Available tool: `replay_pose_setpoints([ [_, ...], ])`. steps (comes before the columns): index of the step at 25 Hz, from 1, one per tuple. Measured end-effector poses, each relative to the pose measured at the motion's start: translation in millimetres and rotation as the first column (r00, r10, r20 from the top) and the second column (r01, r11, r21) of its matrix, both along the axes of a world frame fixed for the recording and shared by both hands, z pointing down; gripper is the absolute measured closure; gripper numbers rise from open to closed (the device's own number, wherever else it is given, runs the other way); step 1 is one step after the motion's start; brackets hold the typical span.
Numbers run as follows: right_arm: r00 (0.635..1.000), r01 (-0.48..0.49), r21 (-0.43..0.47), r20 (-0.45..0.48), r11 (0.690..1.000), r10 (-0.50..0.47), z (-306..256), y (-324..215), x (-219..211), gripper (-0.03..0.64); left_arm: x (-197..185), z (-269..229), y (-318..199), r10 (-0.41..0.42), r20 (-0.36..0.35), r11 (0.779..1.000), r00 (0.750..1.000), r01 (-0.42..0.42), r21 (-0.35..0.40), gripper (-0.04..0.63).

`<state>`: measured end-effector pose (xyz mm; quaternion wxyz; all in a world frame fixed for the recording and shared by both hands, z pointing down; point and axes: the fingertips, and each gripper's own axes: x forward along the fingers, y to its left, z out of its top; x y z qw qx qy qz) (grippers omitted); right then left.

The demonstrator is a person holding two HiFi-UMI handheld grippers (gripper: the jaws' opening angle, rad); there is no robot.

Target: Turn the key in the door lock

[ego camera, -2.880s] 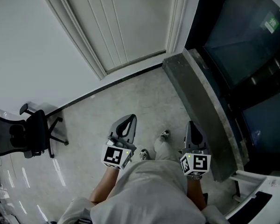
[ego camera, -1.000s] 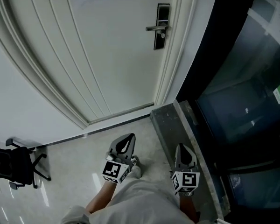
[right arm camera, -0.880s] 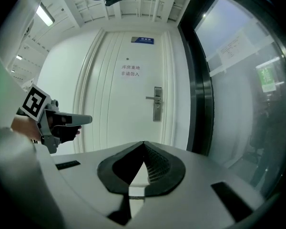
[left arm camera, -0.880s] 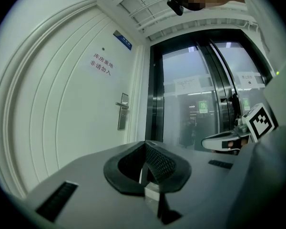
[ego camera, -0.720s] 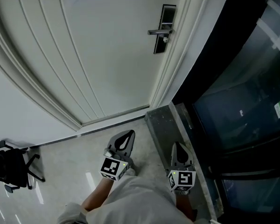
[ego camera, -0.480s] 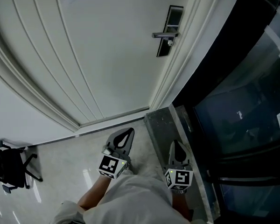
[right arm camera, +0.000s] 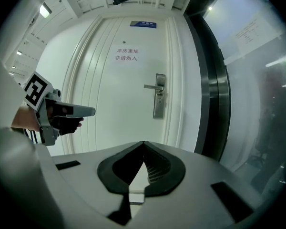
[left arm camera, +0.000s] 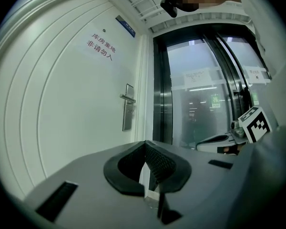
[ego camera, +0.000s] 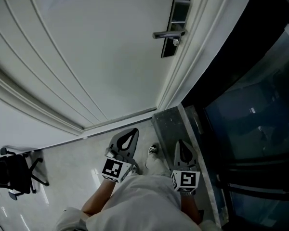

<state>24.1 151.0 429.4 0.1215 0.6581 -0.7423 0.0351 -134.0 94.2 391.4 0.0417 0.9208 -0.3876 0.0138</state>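
Note:
The white door (ego camera: 96,57) fills the head view, with a dark lock plate (ego camera: 176,25) and silver lever handle (ego camera: 167,33) on its right side. A small key head (ego camera: 175,42) shows just under the lever. My left gripper (ego camera: 133,131) and right gripper (ego camera: 182,142) are both held low, well short of the door and pointing towards it. The lock plate (right arm camera: 159,97) lies straight ahead and far off in the right gripper view, and the lock plate (left arm camera: 127,108) sits left of centre in the left gripper view. Both grippers are shut on nothing.
A grey stone ledge (ego camera: 178,129) and dark glass wall (ego camera: 250,109) run along the right. An office chair (ego camera: 12,174) stands at the left on the pale floor. A shoe (ego camera: 153,150) shows between the grippers. Red lettering (right arm camera: 127,54) is on the door.
The person has walked towards the door: both grippers came forward with it, the lock has come into view, and the chair has slid to the lower left edge.

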Motion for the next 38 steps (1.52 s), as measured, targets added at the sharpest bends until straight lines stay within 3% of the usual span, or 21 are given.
replay_pose_setpoints([
  [11,0.987,0.158,0.062,0.014,0.986,-0.159,-15,-134,45,0.615,39,-23,-84,-0.123,0.046,0.992,0.991,0.121,0.044,0.591],
  [16,0.970,0.236,0.109,-0.084,0.966,-0.228,-34,-181,55,0.615,43,-36,-114,-0.199,0.075,0.978,0.977,0.193,0.078,0.591],
  [19,0.942,0.289,0.117,-0.211,0.950,-0.260,-48,-206,60,0.615,49,-46,-126,-0.230,0.063,0.970,0.971,0.223,0.102,0.591],
  [23,0.856,0.350,0.113,-0.443,0.930,-0.268,-70,-232,58,0.615,62,-49,-139,-0.231,0.058,0.967,0.971,0.222,0.123,0.591],
  [28,0.700,0.391,0.112,-0.680,0.913,-0.216,-89,-259,59,0.615,79,-59,-156,-0.202,0.044,0.970,0.978,0.194,0.143,0.591],
  [37,0.467,0.475,0.046,-0.859,0.879,-0.207,-110,-309,30,0.609,71,-57,-184,-0.202,0.017,0.974,0.979,0.199,0.107,0.591],
  [38,0.438,0.476,0.039,-0.877,0.878,-0.199,-111,-315,28,0.580,70,-58,-187,-0.203,0.014,0.974,0.979,0.200,0.109,0.591],
])
